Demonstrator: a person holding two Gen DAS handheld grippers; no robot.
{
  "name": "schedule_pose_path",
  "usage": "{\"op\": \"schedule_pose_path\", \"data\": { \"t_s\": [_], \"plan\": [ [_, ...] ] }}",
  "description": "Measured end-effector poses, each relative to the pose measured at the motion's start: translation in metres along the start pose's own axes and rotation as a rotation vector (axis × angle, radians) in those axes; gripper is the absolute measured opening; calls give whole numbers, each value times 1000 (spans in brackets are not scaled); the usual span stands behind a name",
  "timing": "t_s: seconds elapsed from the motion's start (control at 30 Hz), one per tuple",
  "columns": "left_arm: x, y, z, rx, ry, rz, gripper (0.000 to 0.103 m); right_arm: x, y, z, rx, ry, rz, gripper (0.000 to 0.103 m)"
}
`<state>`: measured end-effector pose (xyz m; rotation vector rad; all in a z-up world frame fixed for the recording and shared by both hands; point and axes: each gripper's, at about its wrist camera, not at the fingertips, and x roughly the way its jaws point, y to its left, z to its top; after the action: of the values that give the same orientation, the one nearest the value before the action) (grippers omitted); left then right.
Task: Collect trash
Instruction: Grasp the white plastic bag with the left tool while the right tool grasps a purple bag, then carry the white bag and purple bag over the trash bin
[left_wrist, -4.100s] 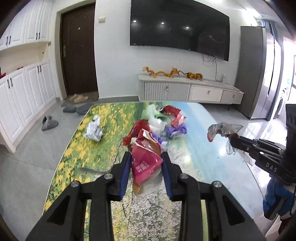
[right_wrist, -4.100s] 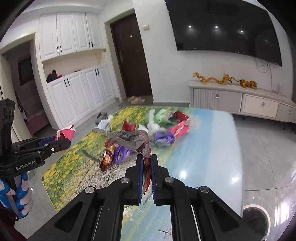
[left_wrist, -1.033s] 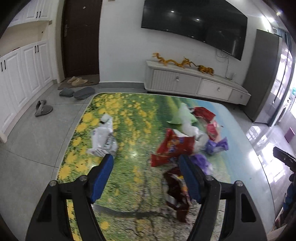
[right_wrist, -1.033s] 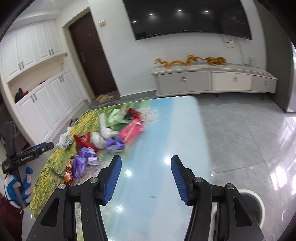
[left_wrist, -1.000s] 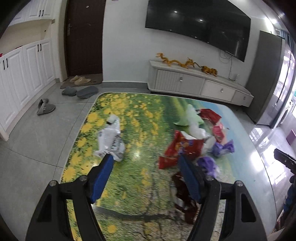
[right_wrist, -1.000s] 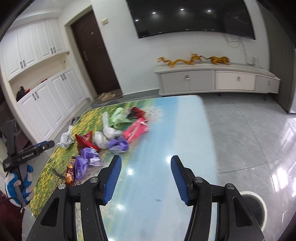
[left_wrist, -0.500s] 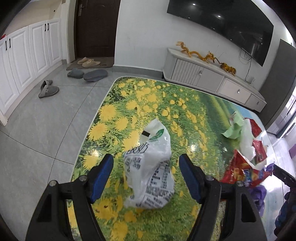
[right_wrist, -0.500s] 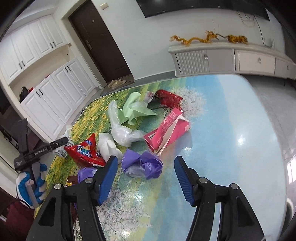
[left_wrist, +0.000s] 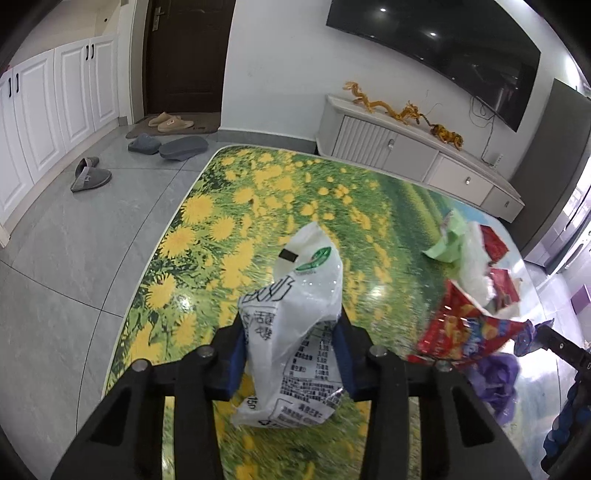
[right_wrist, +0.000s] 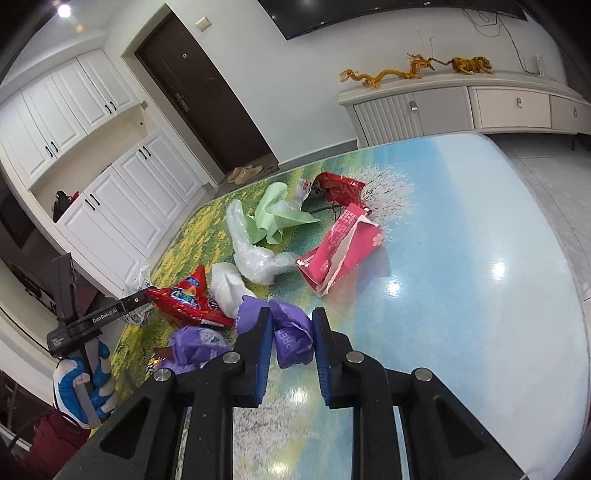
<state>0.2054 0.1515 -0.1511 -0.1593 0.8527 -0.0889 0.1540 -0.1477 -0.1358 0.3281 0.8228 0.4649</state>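
Left gripper (left_wrist: 291, 354): two black angular arms, each ending in a finger faced with a blue pad (left_wrist: 236, 363).
Left gripper fasteners: round silver screw heads, two on each arm, set along the upper face.
Left gripper, side view (right_wrist: 110, 314): slim black bar with white "GenRobot.AI" lettering; a small white-text label sits nearer the handle.
Right gripper (right_wrist: 291, 334): same black build, ribbed blue pads (right_wrist: 264, 354) on the inner faces.
Right gripper fasteners: two silver screw heads per arm.
Left hand (right_wrist: 83, 387): wears a glove in blue and white, wrapped round a grey handle.
Clothing: dark red fabric below the gloved hand.
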Motion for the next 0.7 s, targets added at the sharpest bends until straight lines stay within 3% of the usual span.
{"op": "schedule_pose_path", "data": {
  "t_s": [0.4, 0.7],
  "plan": [
    [-101, -66, -2, 69, -143, -31, 39, -114, -3, -15, -17, -185, -42, 20],
    [-162, -152, -9, 177, -241, -81, 39, -192, -11, -29, -32, -326, -126, 20]
  ]
}}
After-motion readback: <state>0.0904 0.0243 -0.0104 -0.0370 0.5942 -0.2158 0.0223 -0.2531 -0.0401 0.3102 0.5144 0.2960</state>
